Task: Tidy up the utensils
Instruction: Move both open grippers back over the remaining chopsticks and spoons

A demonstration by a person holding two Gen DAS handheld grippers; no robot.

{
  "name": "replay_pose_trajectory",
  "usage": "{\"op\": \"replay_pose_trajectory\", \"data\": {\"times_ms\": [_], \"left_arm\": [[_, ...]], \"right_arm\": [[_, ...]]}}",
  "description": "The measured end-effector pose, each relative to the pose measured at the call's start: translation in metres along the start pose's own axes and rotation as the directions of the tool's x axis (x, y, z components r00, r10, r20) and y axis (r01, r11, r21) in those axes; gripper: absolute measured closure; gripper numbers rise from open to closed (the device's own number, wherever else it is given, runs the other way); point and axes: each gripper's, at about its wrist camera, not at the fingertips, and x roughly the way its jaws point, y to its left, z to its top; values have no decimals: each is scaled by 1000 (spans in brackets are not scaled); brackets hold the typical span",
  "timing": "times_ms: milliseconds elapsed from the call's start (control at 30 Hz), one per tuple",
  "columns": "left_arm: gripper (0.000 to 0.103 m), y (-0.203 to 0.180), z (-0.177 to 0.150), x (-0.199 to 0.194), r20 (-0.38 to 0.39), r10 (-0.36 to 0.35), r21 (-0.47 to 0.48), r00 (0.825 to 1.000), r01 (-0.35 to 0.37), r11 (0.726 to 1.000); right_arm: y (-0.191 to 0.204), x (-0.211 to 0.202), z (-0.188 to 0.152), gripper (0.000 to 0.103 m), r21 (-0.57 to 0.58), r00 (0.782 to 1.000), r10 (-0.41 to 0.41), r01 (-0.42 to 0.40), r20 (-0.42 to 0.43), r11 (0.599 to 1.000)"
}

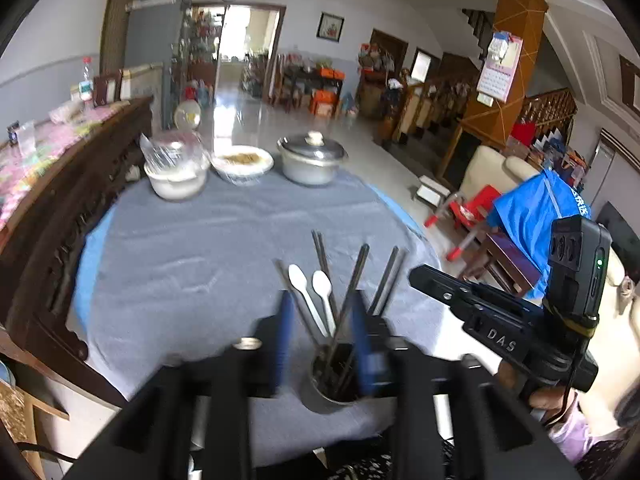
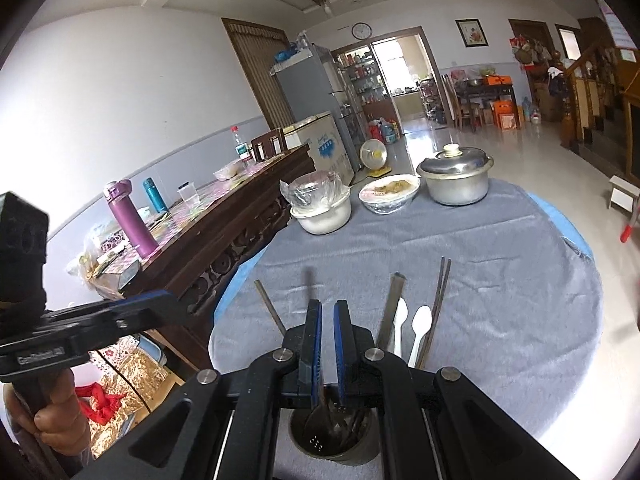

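Round table (image 2: 500, 264), draped in a grey napped cloth over a blue underlayer; it stands in a large tiled room with glossy pale floor, white walls and a beamed ceiling.

Far edge of table: lidded metal pot (image 2: 456, 178), dull silver, two handles; shallow bowl (image 2: 389, 196) under cling film; white tub (image 2: 322, 210) capped with crumpled clear plastic.

Left of table: dark carved wooden sideboard (image 2: 224, 232) carrying a purple flask (image 2: 128, 216), a teal bottle (image 2: 154, 195) and a clear cup (image 2: 188, 194).

Near edge: metal cup (image 2: 334, 436), cylindrical, perforated base, holding dark slim chopsticks (image 1: 356, 280) that fan upward and two white plastic spoons (image 1: 316, 300), bowls up.

Left tool (image 1: 322, 344): black frame, blue-lined fingers, spread wide, straddling the utensils just above the cup's rim; blurred.

Right tool (image 2: 326, 344): the same build, fingers nearly together with a narrow gap; tips sit at the cup's mouth. Whether they pinch a utensil cannot be told.
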Motion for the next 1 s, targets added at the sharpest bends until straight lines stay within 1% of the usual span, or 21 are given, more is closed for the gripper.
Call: {"op": "replay_pose_trajectory", "data": {"times_ms": [33, 67, 133, 167, 233, 333, 533, 633, 700, 800, 900, 1000], "left_arm": [[58, 1, 1, -3, 16, 14, 4, 1000, -14, 1000], [57, 3, 0, -7, 33, 35, 11, 999, -36, 999], [55, 6, 1, -11, 48, 73, 18, 996, -74, 997], [52, 8, 0, -12, 53, 95, 19, 994, -96, 995], [50, 12, 0, -13, 58, 133, 23, 989, -135, 991], [50, 17, -2, -10, 43, 184, 26, 982, -185, 982], [50, 30, -9, -2, -11, 238, 8, 971, -238, 971], [50, 34, -16, -4, -28, 284, 8, 958, -284, 959], [50, 38, -23, -6, -44, 310, 6, 950, -310, 951], [50, 47, -33, -9, -78, 342, -9, 936, -344, 939], [50, 60, -41, -18, -105, 390, -44, 915, -396, 917], [50, 71, -46, -32, -107, 432, -70, 896, -440, 895]], "right_arm": [[-2, -1, 1, 95, 7, 1000, 3, -3, 6, 1000], [-5, -3, 3, 94, 14, 1000, 6, -6, 15, 1000], [-12, -9, 7, 86, 37, 999, 5, -6, 38, 999], [-17, -13, 10, 85, 49, 999, 3, -5, 53, 999], [-24, -20, 14, 85, 60, 997, -17, 12, 80, 998], [-38, -30, 20, 85, 78, 993, -67, 59, 99, 995], [-68, -49, 25, 85, 142, 981, -162, 145, 111, 979], [-78, -60, 24, 85, 157, 974, -203, 186, 102, 970], [-83, -68, 21, 85, 150, 962, -255, 240, 94, 959], [-92, -80, 17, 85, 161, 957, -279, 264, 78, 951], [-98, -93, 13, 85, 172, 948, -312, 297, 65, 939], [-101, -105, 10, 85, 160, 936, -348, 336, 53, 928]]}}
